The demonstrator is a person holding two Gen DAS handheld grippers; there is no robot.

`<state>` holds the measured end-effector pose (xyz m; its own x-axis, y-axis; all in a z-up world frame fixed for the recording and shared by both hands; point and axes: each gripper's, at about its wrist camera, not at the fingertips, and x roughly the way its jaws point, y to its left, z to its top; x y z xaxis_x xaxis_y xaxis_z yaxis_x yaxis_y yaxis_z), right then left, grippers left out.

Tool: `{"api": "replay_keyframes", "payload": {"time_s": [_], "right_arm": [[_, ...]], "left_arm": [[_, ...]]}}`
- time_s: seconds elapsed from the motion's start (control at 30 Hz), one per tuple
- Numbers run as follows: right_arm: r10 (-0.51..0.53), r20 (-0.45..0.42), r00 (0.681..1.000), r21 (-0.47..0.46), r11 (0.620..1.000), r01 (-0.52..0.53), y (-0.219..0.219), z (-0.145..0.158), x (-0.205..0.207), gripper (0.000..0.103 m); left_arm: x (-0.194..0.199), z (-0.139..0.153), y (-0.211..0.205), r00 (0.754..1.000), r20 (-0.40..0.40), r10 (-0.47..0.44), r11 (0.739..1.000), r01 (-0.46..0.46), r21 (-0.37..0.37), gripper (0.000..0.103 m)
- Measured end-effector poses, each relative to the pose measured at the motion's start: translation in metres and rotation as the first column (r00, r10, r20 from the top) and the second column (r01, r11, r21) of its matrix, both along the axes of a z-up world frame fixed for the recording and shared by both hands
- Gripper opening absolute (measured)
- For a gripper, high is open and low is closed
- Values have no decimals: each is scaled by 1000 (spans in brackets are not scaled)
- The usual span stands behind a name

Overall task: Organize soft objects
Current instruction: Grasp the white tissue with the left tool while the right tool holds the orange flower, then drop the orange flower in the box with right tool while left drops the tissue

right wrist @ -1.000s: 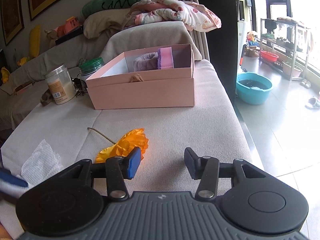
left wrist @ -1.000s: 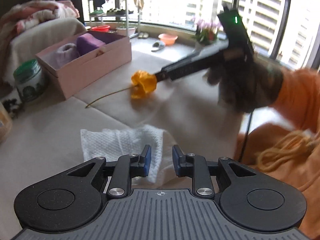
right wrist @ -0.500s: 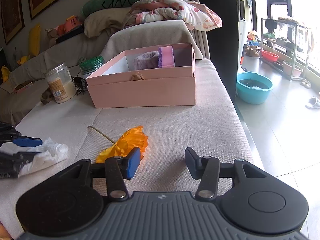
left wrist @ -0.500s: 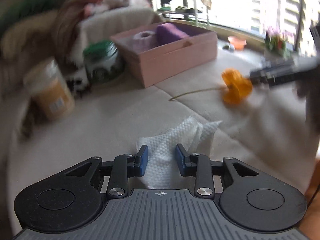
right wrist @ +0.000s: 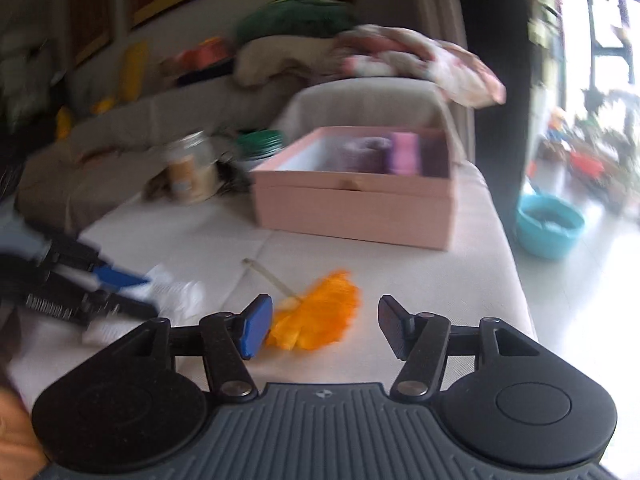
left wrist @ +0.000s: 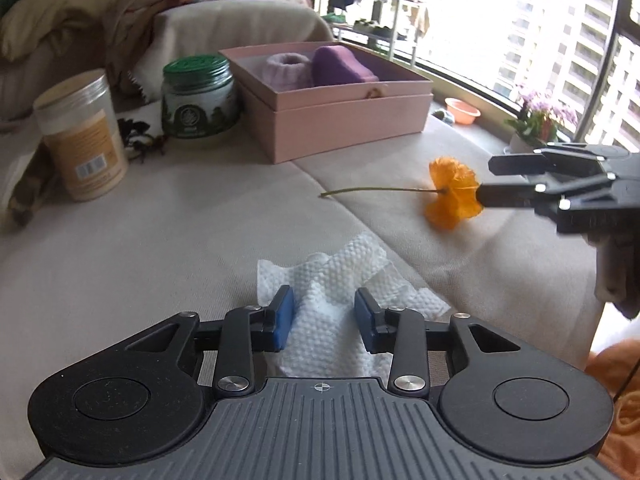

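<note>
My left gripper (left wrist: 323, 322) hung low over a crumpled white paper towel (left wrist: 332, 280) on the beige couch cushion (left wrist: 160, 240), its jaws opening with the towel between the blue pads but not pinched. My right gripper (right wrist: 322, 326) was opening as well, with an orange cloth flower (right wrist: 316, 312) lying loose on the cushion between its fingers, nearer the left one. Toward the cushion's far edge sat an open pink box (left wrist: 344, 120) holding purple soft items (left wrist: 340, 66), with a green-lidded jar (left wrist: 198, 96) just beside it.
</note>
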<state>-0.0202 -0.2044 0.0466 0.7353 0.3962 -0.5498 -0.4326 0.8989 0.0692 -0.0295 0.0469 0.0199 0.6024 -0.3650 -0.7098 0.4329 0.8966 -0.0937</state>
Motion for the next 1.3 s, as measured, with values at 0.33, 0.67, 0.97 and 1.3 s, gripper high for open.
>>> {"api": "replay_keyframes", "payload": {"time_s": [0.33, 0.67, 0.97, 1.3], "right_arm": [[18, -78, 997, -168, 985, -31, 32, -11, 33, 20], [36, 63, 997, -69, 997, -32, 8, 62, -3, 5], [-132, 262, 956, -21, 990, 143, -20, 171, 70, 5], [-170, 9, 985, -2, 985, 170, -7, 143, 189, 5]], "left_arm": [[-12, -1, -10, 996, 56, 67, 997, -69, 28, 36], [-35, 17, -20, 979, 201, -12, 1000, 7, 23, 11], [80, 134, -25, 942, 335, 31, 982, 35, -187, 14], [219, 65, -29, 995, -21, 99, 924, -100, -370, 17]]}}
